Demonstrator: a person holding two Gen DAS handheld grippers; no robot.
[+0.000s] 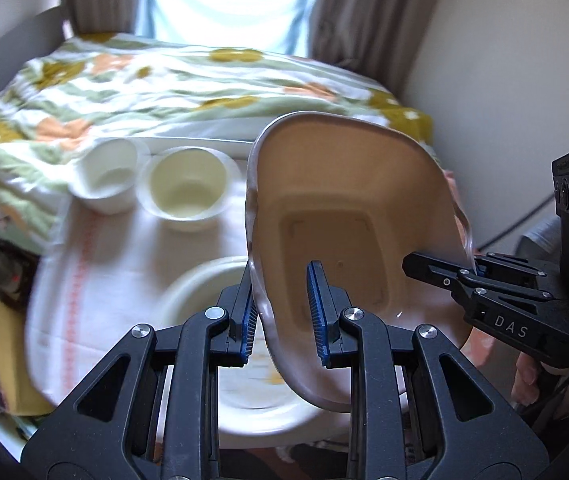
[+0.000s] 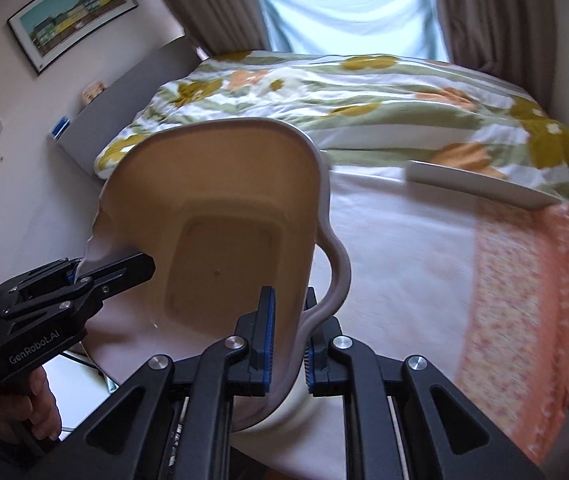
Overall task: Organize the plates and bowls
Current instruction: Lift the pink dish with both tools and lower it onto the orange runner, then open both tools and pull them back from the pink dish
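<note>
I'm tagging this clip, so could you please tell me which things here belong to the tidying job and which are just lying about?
Part of the job:
- tan dish, held by both grippers
- two small bowls
- round plate
- flat white plate

Just lying about:
- floral duvet
- framed picture
- curtains

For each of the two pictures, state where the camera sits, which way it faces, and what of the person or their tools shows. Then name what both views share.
Left wrist view: sits on the left tool, looking down over the beige tub towards two small bowls and a bed; the right tool and fingers show at right.
Right wrist view: sits on the right tool, facing the bed and a white tray; the left tool and hand show at left.
Shared: the tub, gripped on opposite rims, the bed and the curtains.
</note>
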